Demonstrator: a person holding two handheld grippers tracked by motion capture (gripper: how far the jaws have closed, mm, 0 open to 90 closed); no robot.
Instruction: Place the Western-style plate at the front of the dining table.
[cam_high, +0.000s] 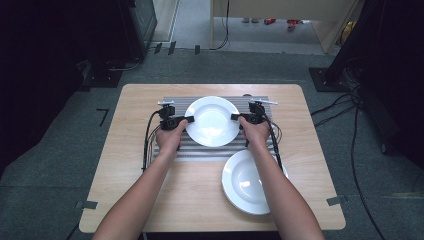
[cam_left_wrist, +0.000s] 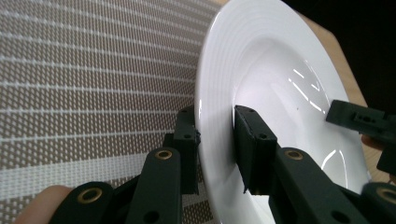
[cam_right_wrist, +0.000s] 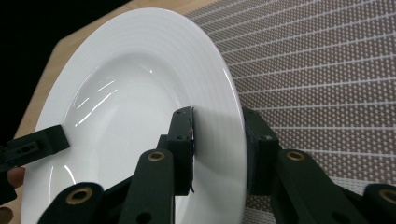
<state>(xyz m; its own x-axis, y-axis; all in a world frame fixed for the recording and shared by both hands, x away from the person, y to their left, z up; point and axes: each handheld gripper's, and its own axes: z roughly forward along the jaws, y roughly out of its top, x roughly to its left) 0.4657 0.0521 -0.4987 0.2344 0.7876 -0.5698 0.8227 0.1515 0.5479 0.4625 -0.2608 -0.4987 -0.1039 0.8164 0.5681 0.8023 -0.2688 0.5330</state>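
plate: over the striped mat
left gripper: clenched on left rim
right gripper: clenched on right rim
tip: lower level, release together

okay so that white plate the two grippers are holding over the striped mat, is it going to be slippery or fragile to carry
Probably slippery: the white plate has a glossy glaze with bright reflections, and the left gripper and right gripper clamp only its thin rim. It looks rigid and ceramic, so likely to chip if dropped.

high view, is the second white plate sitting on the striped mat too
No, the second plate lies on bare wood of the table, off the striped mat.
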